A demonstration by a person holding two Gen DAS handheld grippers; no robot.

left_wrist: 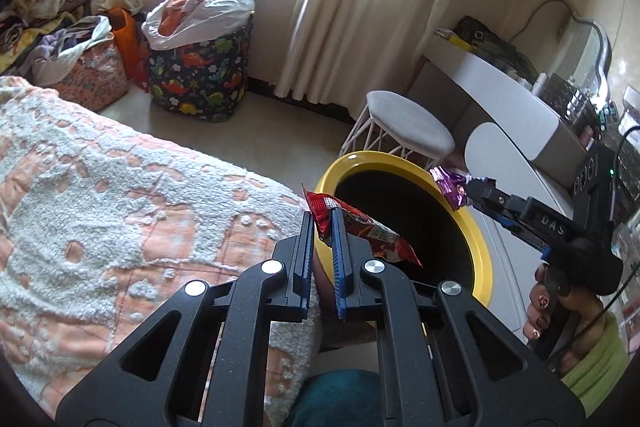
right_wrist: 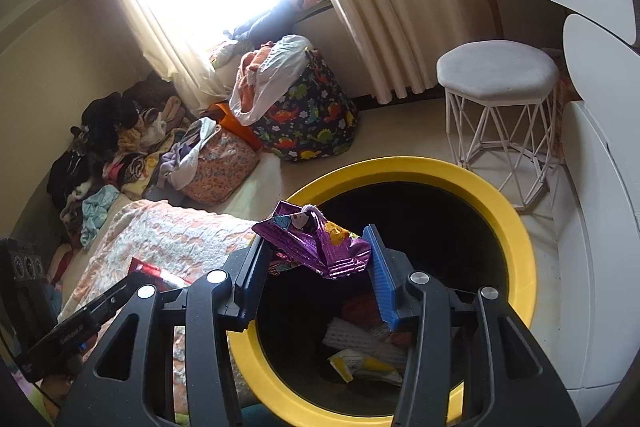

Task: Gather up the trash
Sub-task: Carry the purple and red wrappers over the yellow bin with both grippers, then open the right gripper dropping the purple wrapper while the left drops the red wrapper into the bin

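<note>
Left claw (left_wrist: 322, 227): narrow, pinching one end of the crinkly red snack wrapper (left_wrist: 360, 231). You hold it at the rim of the round black bin with the yellow ring (left_wrist: 486, 259), near 9 o'clock.
Right claw (right_wrist: 316, 251): wide. The shiny purple foil wrapper (right_wrist: 316, 241) sits loosely between its fingers, over the bin mouth, so it may be dropping.
Feel: both wrappers are light, thin, soft and slippery. Grip an edge or corner, not the puffy middle.
Bin: more trash lies at the bottom.
Bed: the fluffy peach and white blanket (left_wrist: 120, 187) is at 9 o'clock of the bin.
</note>
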